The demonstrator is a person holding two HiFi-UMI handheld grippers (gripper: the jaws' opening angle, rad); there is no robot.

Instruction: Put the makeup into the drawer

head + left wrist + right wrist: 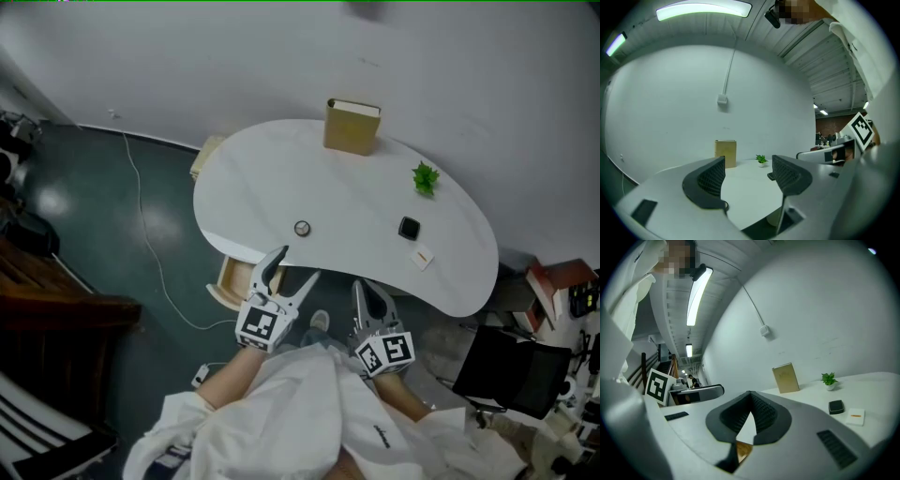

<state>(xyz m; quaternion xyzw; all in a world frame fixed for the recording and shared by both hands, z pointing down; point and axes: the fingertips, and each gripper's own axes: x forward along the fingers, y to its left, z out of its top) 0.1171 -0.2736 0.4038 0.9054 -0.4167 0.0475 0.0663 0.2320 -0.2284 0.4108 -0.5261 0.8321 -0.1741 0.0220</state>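
A black square makeup compact [409,228] lies on the white curved table [262,178], toward its right side. A small round jar [302,228] sits near the table's front edge. A light wooden drawer [232,279] sticks out below the front left edge. My left gripper [295,265] hovers at the front edge just below the jar, jaws open and empty; the left gripper view shows its open jaws [748,164] and the table top between them. My right gripper [370,292] is beside it, off the front edge, shut on nothing, its tips touching [751,393]. The compact [836,406] is far to their right.
A tan book [352,126] stands upright at the table's back, with a small green plant [426,176] to its right. A white card [421,256] lies near the compact. A black chair [511,370] stands at the right, dark wooden furniture [56,309] at the left.
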